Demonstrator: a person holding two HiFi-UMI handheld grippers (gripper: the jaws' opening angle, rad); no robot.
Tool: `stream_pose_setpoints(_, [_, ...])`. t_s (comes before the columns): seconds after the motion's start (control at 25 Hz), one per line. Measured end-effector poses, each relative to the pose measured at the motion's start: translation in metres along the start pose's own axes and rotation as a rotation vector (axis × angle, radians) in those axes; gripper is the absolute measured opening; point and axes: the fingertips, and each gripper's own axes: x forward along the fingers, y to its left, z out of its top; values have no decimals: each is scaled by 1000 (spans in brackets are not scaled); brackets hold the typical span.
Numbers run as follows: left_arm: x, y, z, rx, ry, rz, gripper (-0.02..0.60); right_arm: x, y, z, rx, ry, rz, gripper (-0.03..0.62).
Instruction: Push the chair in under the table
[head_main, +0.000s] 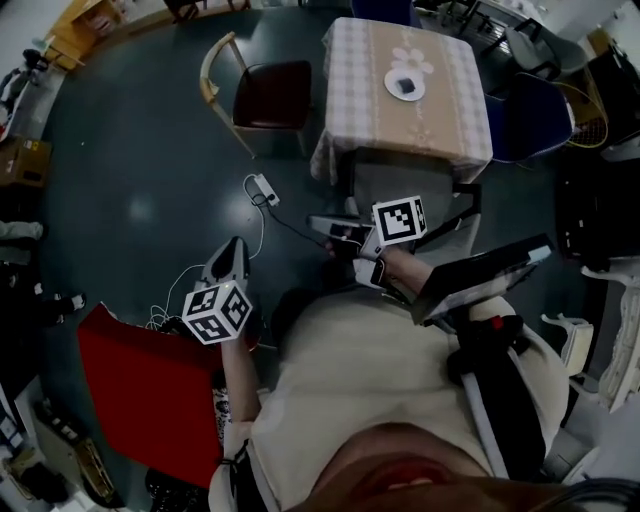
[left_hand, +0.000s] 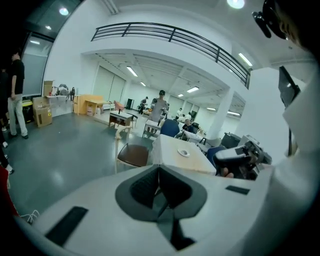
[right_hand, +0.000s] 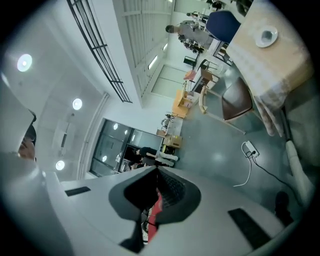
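Wooden chair with curved back and dark brown seat (head_main: 272, 95) stood out from the square, pale-cloth-covered tabletop (head_main: 360, 95).
Nearest, the left tongs (head_main: 236, 246) and the right tongs (right_hand: 157, 175) were each closed tight with nothing between the jaws, both held off the tabletop's near side. Beyond them the chair stood just beside the tabletop's left edge, touched by neither tongs. A round white saucer (head_main: 405, 84) lay near the tabletop's middle.
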Motion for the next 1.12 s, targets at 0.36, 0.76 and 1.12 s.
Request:
stream_pose_setpoints(0.36, [65, -10, 62, 144, 48, -124, 8, -21, 2, 61, -174, -199, -77, 12])
stream_pose_setpoints(0.76, [124, 48, 95, 136, 60, -241, 8, 26, -24, 107, -108, -296, -138, 12])
stream_pose_setpoints(1.12, [118, 179, 156, 62, -11, -258, 8, 165, -4, 137, -160, -223, -188, 12])
